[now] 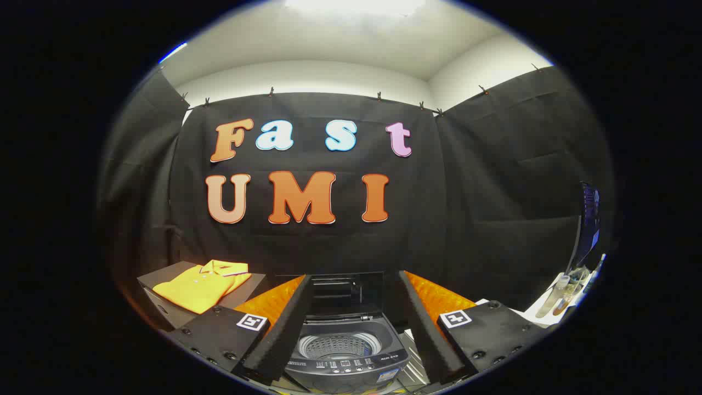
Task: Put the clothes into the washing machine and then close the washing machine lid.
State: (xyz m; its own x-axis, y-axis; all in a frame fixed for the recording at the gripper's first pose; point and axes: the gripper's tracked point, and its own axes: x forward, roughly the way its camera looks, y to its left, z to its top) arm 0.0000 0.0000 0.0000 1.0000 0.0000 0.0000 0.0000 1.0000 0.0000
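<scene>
A small dark washing machine [346, 359] stands just ahead, seen between my two fingers, its drum [340, 345] uncovered and its lid [337, 293] raised upright behind the opening. A folded yellow polo shirt [202, 283] lies on a dark box [164, 299] to the left of the machine, beyond my left finger. My gripper [351, 315] is open, its fingers spread wide on either side of the machine and holding nothing.
A white surface [540, 312] to the right carries a clear tube-like item [550, 296] and some small objects. A dark monitor [588, 219] stands above it. Black cloth walls close the booth behind and on both sides.
</scene>
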